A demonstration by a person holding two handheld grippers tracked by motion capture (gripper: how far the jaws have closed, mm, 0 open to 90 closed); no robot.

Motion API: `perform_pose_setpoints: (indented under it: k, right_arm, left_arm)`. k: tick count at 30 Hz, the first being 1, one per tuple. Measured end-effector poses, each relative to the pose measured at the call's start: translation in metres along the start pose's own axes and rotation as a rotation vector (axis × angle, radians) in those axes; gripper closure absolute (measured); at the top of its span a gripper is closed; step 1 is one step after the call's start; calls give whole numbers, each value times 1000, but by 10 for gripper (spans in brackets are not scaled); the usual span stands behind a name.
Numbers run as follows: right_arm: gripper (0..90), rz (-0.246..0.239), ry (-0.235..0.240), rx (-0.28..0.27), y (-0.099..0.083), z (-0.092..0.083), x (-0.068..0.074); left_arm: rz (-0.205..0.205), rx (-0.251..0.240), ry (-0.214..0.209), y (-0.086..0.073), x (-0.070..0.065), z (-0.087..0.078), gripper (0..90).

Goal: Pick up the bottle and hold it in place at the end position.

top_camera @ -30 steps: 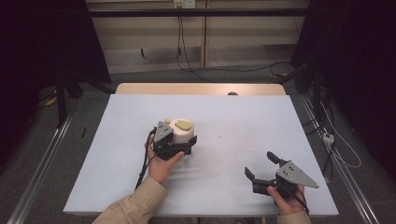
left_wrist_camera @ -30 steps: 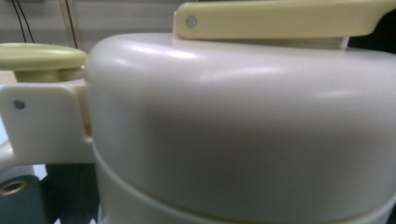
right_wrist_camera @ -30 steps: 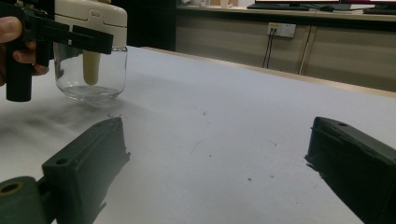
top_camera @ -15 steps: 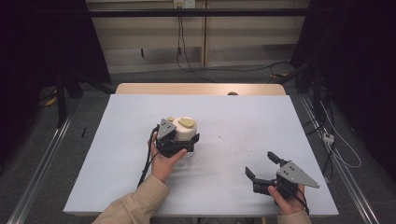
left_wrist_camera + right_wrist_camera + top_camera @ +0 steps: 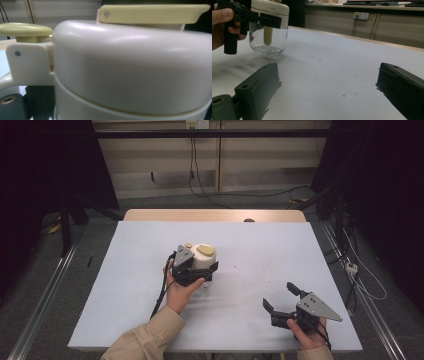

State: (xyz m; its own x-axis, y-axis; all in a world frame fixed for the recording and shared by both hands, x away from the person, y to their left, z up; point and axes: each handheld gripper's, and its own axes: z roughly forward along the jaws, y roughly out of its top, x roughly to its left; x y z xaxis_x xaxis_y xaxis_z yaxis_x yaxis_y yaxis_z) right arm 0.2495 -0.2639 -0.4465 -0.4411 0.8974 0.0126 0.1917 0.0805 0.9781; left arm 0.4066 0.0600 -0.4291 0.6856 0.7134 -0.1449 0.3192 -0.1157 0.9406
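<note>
Nearest to me, at the front right of the table, I have my right gripper low over the white surface, its two black jaws standing wide apart with nothing between them; in the right gripper view I see bare tabletop in the gap. One grey three-cornered plate sits on top of it.

Farther in, toward the middle, I've got my left gripper up against the one jar: a clear glass body with a cream-white lid. From the right gripper view the black jaws sit closed around the jar just under the lid, clamped on it, my left hand behind. The jar stands upright on the table, well apart from the right gripper.

I count two pale yellow parts on the lid: one flat lever and one round knob, seen close in the left gripper view. One pale yellow stem hangs inside the glass.

No writing or brand that I can read on the jar.

Beyond the table, one wall socket with cables.
</note>
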Motion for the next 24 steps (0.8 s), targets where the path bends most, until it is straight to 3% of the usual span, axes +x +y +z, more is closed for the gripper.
perform_pose_setpoints:
  k: [24]
  right_arm:
    - [36,-1,4,1,0,1,0]
  left_arm:
    - [6,22,-15,1,-3,16,62]
